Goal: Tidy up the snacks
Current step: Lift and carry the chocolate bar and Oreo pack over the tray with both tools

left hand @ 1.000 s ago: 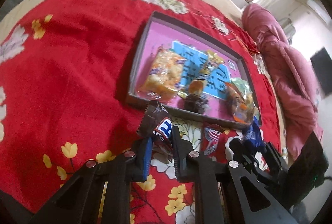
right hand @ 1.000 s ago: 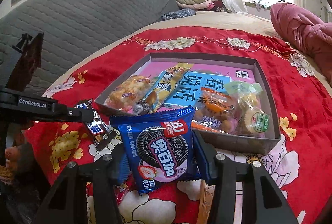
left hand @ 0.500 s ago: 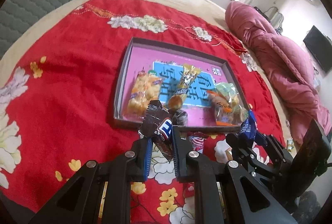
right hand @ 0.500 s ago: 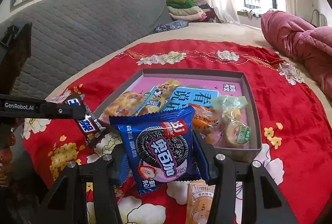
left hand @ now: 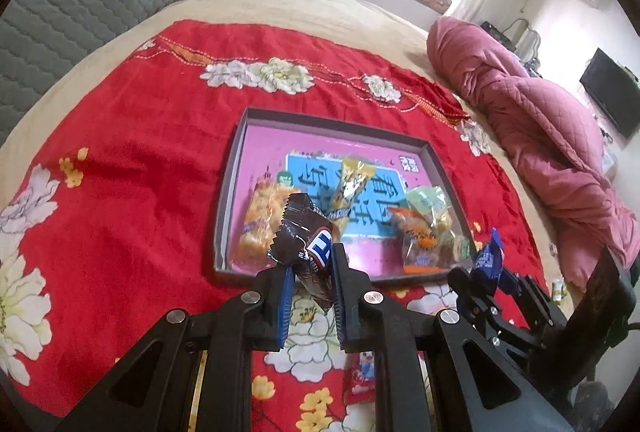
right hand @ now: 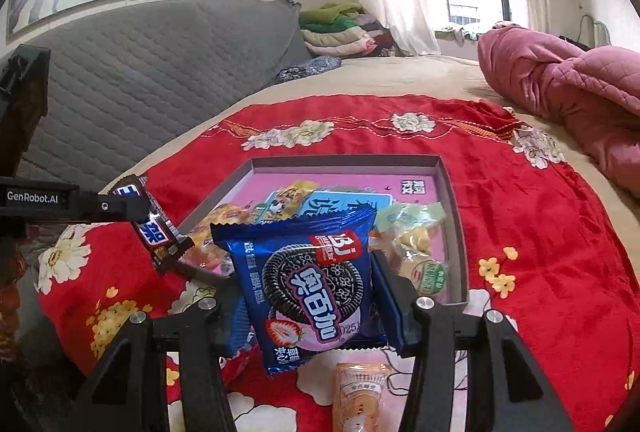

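Above the red floral bedspread, just short of the tray, a brown chocolate bar is pinched in the nearly closed left gripper, its crimped upper end standing free. A blue cookie packet is clamped across its width by the half-open right gripper. Both wrappers are judged light, slick and crinkly; the bar is probably stiff, while the cookies could crack if squeezed. A grip across the packets' middle appears best. Other snacks are seen lying inside the tray; a peach packet is left on the cloth.
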